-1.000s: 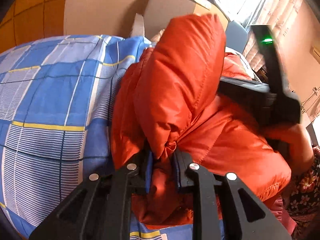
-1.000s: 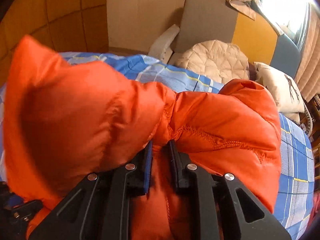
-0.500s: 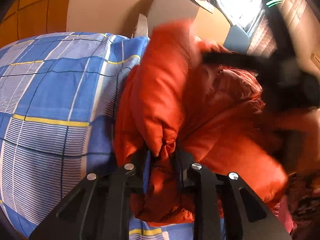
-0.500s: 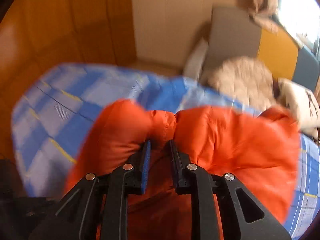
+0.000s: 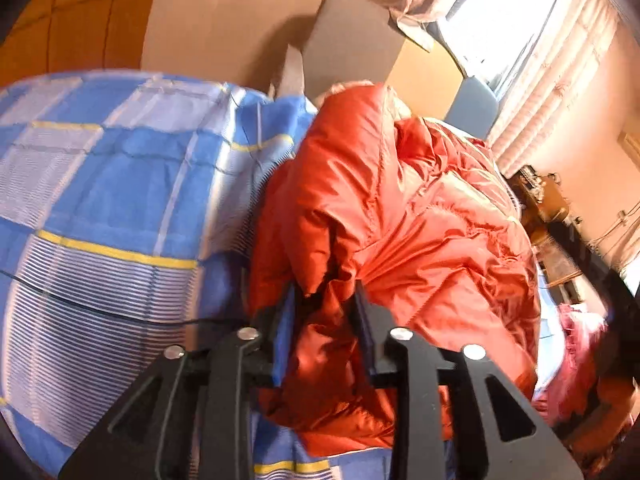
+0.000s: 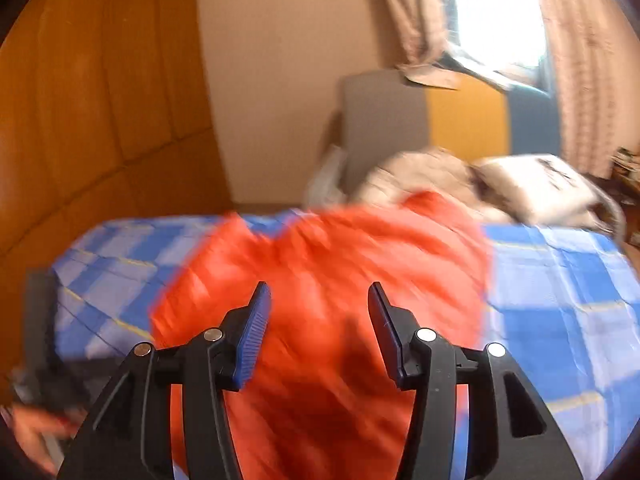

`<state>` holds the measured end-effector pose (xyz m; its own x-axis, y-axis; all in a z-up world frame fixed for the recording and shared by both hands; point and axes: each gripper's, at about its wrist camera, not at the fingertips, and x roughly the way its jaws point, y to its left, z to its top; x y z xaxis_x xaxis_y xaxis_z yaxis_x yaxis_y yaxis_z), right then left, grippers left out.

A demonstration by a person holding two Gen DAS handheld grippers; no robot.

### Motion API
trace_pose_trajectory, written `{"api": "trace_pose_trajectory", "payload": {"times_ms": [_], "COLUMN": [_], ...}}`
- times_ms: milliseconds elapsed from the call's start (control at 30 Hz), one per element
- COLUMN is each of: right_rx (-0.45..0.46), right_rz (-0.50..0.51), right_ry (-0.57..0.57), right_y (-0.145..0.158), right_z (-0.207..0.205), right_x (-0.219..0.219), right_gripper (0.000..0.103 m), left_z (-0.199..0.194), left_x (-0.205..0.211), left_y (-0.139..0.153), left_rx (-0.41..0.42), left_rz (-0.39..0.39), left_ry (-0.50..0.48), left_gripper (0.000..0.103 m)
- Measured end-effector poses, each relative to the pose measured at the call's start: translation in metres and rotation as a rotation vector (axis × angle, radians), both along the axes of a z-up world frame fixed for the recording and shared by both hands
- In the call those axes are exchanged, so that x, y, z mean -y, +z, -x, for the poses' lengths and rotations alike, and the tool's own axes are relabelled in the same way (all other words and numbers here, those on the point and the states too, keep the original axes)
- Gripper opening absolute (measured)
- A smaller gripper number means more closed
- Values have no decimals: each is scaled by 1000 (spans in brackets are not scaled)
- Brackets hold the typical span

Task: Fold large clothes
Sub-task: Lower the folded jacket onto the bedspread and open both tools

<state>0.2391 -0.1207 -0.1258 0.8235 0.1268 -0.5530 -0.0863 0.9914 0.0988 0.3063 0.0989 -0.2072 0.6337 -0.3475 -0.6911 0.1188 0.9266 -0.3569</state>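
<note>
An orange puffer jacket point(image 5: 420, 232) lies bunched on a bed with a blue checked sheet point(image 5: 104, 208). My left gripper point(image 5: 324, 312) is at the jacket's near edge with a fold of orange fabric between its slightly parted fingers. In the right wrist view the jacket point(image 6: 340, 280) lies blurred on the sheet point(image 6: 560, 288). My right gripper point(image 6: 318, 304) is open and empty above the jacket, with its fingers wide apart.
A grey and yellow headboard point(image 6: 420, 120) stands at the far end, with cream pillows point(image 6: 520, 188) in front of it. A wooden wall panel point(image 6: 100, 120) runs along the left. A curtained window point(image 5: 512, 28) is at the back right.
My right gripper has let go of the jacket, opened wide and pulled back. The lifted part of the jacket has dropped onto the bed. The left gripper's fingers have parted a little.
</note>
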Motion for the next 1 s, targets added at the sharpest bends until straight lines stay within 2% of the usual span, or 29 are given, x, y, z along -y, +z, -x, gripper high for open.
{"api": "trace_pose_trajectory", "payload": {"times_ms": [33,100,200,267,400,433,467,500,533,567,600,667,767,900,1000], "right_rx": [-29,-123,-132,-175,-207,-190,-153,-120,-77,-47,-17,-2,11,4,17], "right_rz": [-17,4,39,-35,-90,-115,-151,-161,-141,-122,-92,-9,32,11,-18], "right_ry": [-20,-66,-37,-35,-31,-39,-49,-54,-62,-50,-24,-19,-4,-50,-102], "right_y": [-8,-42,-78,-84,-61,-54,-40,-29,-14,-6,2,11,14,13,9], "right_z": [6,-10,-29,-38,-27,-20,-5,9,27,38,51,67,89,111,131], "right_x": [7,17,24,39,48,50,54,56,54,50,44,30,20,16,14], "right_gripper": [50,50,54,55,55,55,59,75,87,89,89,89,94,94,100], "left_z": [1,-3,-21,-21,-5,0,9,20,29,44,57,79,108,131,150], "left_x": [2,8,10,16,21,20,17,15,14,12,11,13,14,10,6], "left_y": [1,-5,-24,-26,-13,-10,-4,2,7,14,20,28,35,40,42], "left_rx": [6,-9,-49,-50,-28,-23,-12,5,23,59,86,121,158,151,173], "left_rz": [-29,-120,-131,-148,-187,-191,-196,-208,-216,-205,-199,-238,-258,-251,-255], "left_ry": [1,-14,-39,-39,-36,-31,-16,7,24,26,22,39,49,86,116], "left_gripper": [41,44,46,47,47,51,63,72,88,94,95,101,101,101,101]}}
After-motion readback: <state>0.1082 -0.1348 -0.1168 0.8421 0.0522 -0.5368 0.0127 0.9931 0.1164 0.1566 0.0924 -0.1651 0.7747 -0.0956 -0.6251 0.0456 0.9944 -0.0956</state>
